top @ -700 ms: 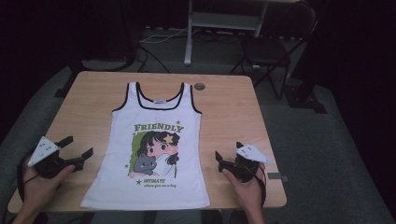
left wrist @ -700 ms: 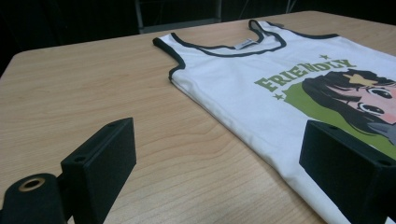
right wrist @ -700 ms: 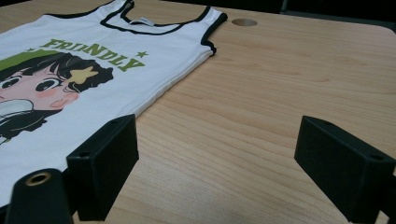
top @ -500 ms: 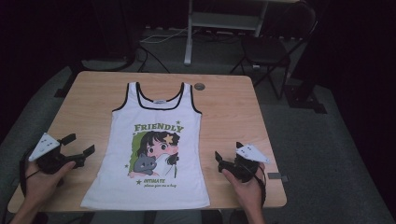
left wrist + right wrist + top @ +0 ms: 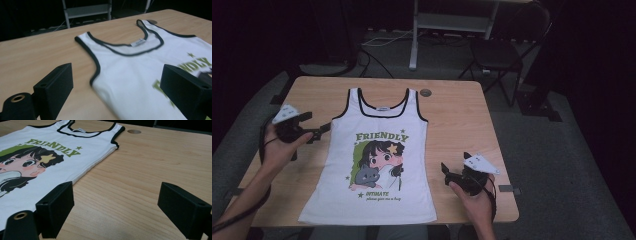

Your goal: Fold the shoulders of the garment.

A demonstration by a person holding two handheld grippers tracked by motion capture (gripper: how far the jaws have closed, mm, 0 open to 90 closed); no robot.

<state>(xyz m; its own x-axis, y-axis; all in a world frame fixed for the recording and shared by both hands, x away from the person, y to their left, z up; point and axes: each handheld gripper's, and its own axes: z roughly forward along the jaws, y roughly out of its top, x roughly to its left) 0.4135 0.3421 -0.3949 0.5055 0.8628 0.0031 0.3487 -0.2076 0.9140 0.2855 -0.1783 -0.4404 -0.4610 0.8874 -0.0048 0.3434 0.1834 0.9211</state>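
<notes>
Left gripper (image 5: 323, 131): jaws spread wide and holding nothing. In the high view its tips sit just beside the shirt's left armhole edge; whether they touch the cloth cannot be told. In the left gripper view the armhole hem and the shoulder strap lie between the two black jaws, with no pad pressing on them.
Left hand (image 5: 277, 150): enters from the lower left with the forearm angled up across the table's left edge; it grips the tool from behind, and the tool points right toward the shirt, low over the table.
Tank top (image 5: 377, 165): one, white with dark trim, lying flat and face up along the middle of the table, neck toward the far edge and hem toward the person. It carries the word FRIENDLY and a cartoon girl with a grey cat.
Table (image 5: 457, 120): one, light wood, with one small round hole (image 5: 426, 92) just beside the shirt's right shoulder strap.
Right gripper (image 5: 447, 173): jaws released, spread wide, with bare wood between them in the right gripper view. It rests near the shirt's lower right side, apart from the cloth.
Right hand (image 5: 474, 197): rises from the bottom edge, wrapped around the tool, which points left toward the shirt.
Chair (image 5: 499, 50): one, dark, folding, on the floor beyond the table's far right corner.
</notes>
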